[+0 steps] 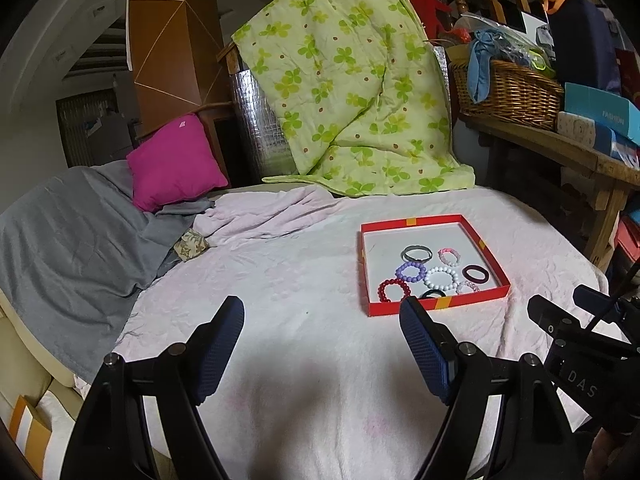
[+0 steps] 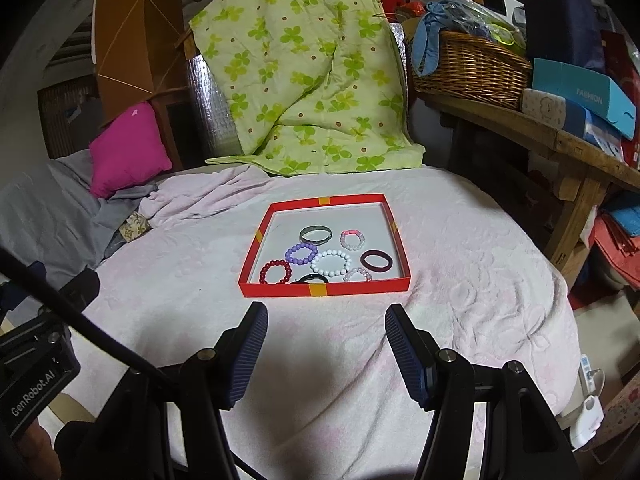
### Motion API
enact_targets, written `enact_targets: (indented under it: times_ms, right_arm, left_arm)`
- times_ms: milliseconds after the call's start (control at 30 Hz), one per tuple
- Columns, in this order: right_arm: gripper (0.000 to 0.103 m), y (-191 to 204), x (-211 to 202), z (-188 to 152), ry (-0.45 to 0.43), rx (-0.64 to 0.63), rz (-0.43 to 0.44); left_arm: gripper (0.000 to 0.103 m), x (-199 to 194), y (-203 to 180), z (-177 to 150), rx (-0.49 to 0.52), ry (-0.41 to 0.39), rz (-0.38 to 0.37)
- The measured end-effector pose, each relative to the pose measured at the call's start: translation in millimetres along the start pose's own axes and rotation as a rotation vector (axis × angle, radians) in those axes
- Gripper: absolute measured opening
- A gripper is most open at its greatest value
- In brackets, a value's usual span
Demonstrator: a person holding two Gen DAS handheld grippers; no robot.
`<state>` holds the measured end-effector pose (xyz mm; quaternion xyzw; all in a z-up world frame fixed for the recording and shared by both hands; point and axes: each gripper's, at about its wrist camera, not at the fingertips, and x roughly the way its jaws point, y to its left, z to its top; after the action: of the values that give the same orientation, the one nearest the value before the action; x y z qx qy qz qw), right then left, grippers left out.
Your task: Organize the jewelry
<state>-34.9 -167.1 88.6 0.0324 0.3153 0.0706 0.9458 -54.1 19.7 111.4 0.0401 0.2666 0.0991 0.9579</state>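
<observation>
A pale pink blanket (image 2: 460, 264) covers the bed, soft and uneven under a shallow red tray (image 2: 324, 290). Eight bracelets crowd the tray's near half, the white bracelet (image 2: 331, 262) touching its neighbours. The right claw (image 2: 326, 354) and left claw (image 1: 322, 350) hover near, both wide open and empty. Reaching into the cluster could drag neighbours along, or pressing down might tip the tray on the yielding bedding.
</observation>
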Motion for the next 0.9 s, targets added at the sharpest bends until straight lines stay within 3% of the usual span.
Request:
enact_targets:
  times_ms: [367, 900]
  right_arm:
    - [0.065, 4, 8, 18, -0.001, -0.015, -0.055]
    - [0.065, 31, 34, 28, 0.026, -0.069, -0.069]
  left_arm:
    - [0.081, 21, 11, 10, -0.027, 0.011, -0.026]
    - [0.081, 52, 35, 19, -0.073, 0.034, -0.014]
